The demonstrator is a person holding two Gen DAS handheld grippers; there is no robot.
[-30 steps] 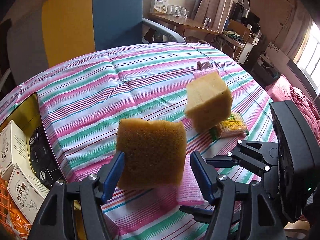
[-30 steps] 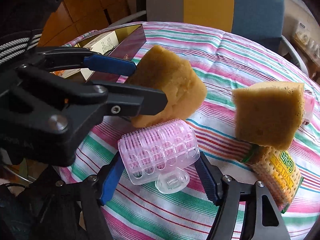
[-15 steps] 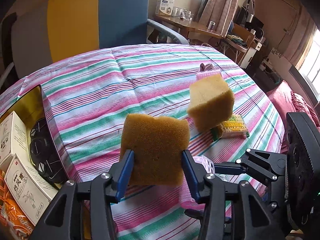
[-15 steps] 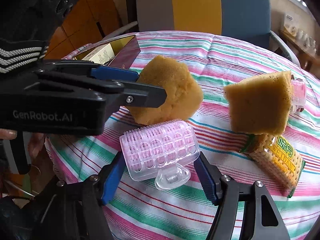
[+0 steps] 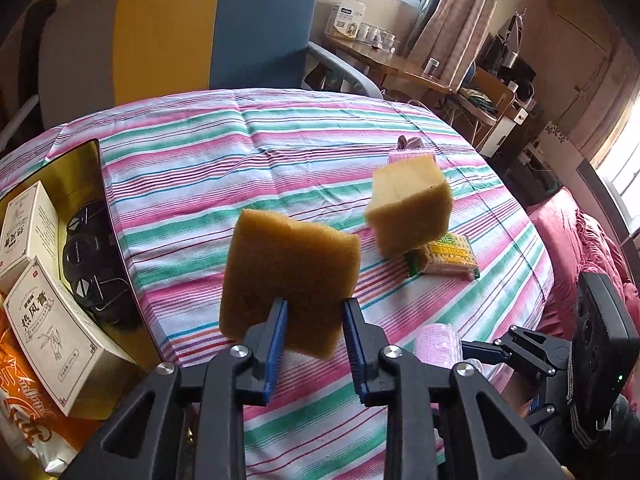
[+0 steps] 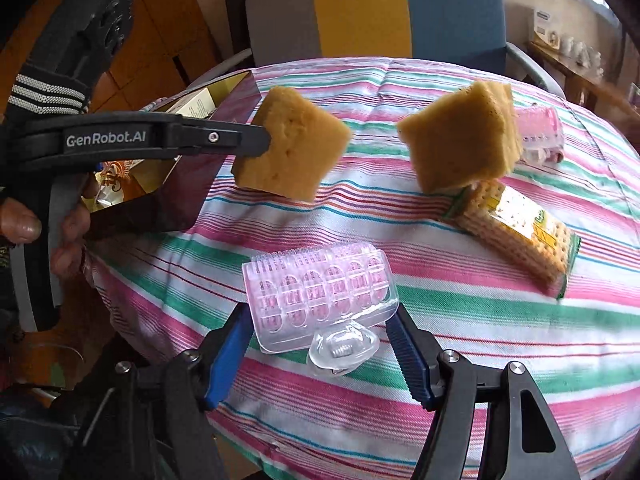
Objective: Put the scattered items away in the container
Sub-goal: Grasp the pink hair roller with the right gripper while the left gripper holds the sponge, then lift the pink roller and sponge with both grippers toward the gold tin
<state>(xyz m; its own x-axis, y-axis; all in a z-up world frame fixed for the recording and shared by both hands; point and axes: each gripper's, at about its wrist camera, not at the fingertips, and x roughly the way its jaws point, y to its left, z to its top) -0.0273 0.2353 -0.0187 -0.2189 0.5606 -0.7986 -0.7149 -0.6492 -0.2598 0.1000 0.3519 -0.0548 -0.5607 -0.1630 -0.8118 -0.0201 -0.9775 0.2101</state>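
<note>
My left gripper [image 5: 314, 320] is shut on a brown sponge [image 5: 288, 280], squeezing its lower edge and holding it above the striped cloth. In the right wrist view the same sponge [image 6: 292, 148] hangs at the tip of the left gripper [image 6: 262, 142]. My right gripper [image 6: 320, 320] is shut on a clear pink hair roller [image 6: 320, 296]. A second sponge [image 5: 408, 212] leans on a cracker packet [image 5: 444, 258]. Another pink roller [image 5: 408, 154] lies behind them. The open container [image 5: 86, 160] stands at the left table edge.
The container holds white boxes [image 5: 44, 328], a black round object [image 5: 86, 248] and an orange packet [image 5: 24, 392]. A blue and yellow chair [image 5: 208, 28] stands behind the round table [image 5: 240, 152]. A red bed [image 5: 576, 232] lies to the right.
The left jaws have closed on the brown sponge and pinched it. The right gripper has shifted sideways with the roller still in it.
</note>
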